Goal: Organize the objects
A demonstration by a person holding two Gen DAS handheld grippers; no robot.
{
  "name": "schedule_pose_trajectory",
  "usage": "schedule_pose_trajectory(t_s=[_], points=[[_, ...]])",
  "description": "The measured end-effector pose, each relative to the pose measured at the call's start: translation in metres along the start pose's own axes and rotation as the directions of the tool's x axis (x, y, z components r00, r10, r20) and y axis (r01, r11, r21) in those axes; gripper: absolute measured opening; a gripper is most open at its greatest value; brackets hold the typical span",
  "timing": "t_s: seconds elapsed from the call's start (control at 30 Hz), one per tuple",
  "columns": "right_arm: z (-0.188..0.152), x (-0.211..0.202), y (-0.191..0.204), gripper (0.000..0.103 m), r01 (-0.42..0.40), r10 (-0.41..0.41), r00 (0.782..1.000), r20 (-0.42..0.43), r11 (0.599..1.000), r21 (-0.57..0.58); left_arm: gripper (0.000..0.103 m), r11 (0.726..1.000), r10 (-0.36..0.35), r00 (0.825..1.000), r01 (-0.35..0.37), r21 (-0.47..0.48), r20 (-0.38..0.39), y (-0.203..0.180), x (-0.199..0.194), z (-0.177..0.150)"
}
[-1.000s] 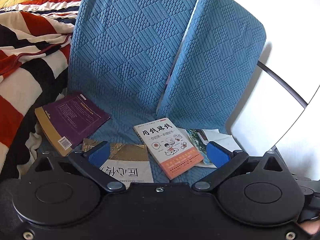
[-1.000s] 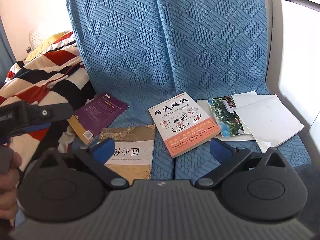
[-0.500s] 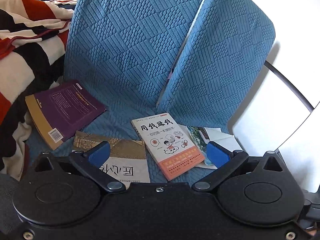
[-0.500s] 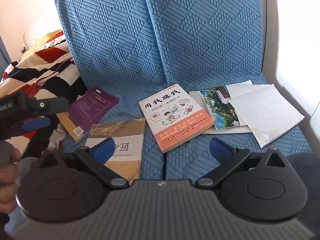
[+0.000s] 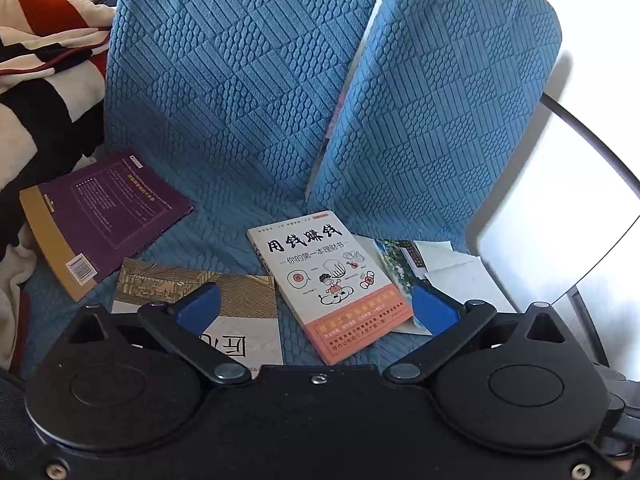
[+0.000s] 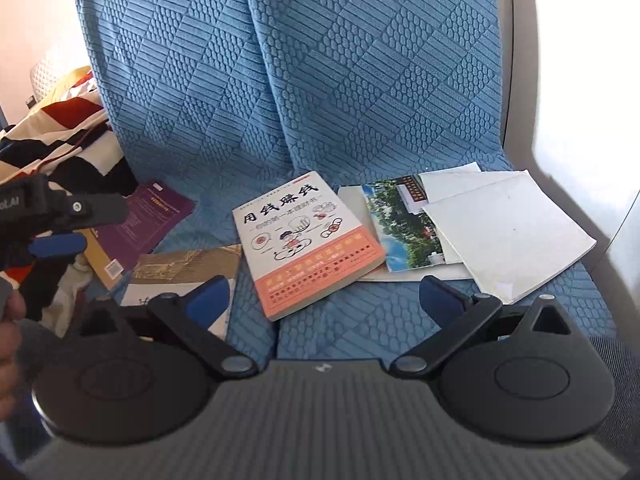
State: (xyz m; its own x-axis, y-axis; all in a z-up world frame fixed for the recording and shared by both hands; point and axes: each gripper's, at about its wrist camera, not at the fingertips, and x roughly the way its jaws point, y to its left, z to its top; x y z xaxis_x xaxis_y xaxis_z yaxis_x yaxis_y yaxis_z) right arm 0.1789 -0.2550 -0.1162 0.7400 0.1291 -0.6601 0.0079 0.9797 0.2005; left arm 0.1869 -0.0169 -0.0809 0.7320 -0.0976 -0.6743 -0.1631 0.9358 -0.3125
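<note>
While both grippers hover over the sofa (image 6: 360,80) | left gripper (image 5: 316,306) fingers spread, empty | right gripper (image 6: 322,294) fingers spread, empty

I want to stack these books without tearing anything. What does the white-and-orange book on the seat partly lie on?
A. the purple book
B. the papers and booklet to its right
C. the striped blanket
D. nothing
B: the white-and-orange book's right edge overlaps the papers and booklet; the purple book lies apart.
</note>
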Motion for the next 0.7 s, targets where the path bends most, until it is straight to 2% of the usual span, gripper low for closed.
schedule_pose_trajectory(t_s=[0.17, 0.33, 0.5, 0.57, 0.7], points=[[0.002, 0.005, -0.017, 0.103, -0.001, -0.001, 0.999, 0.046, 1.000, 0.028, 0.102, 1.000, 0.003, 1.000, -0.003, -0.012, -0.017, -0.011, 0.011, 0.001], [0.007, 0.010, -0.029, 0.103, -0.014, 0.012, 0.996, 0.088, 1.000, 0.020, 0.102, 0.999, 0.039, 0.999, -0.039, -0.003, -0.030, -0.027, 0.027, 0.001], [0.003, 0.022, -0.060, 0.103, -0.056, 0.038, 0.988, 0.147, 0.991, 0.121, 0.102, 0.998, 0.062, 0.996, -0.061, 0.025, -0.059, -0.045, 0.052, -0.006], [0.002, 0.028, -0.067, 0.103, -0.030, 0.010, 0.988, 0.152, 0.991, 0.130, 0.102, 0.998, 0.056, 0.996, -0.054, 0.023, -0.070, -0.048, 0.062, -0.010], [0.002, 0.040, -0.076, 0.103, -0.045, 0.018, 0.986, 0.168, 0.987, 0.156, 0.099, 0.999, 0.027, 0.994, -0.031, -0.031, -0.105, -0.044, 0.082, -0.014]])
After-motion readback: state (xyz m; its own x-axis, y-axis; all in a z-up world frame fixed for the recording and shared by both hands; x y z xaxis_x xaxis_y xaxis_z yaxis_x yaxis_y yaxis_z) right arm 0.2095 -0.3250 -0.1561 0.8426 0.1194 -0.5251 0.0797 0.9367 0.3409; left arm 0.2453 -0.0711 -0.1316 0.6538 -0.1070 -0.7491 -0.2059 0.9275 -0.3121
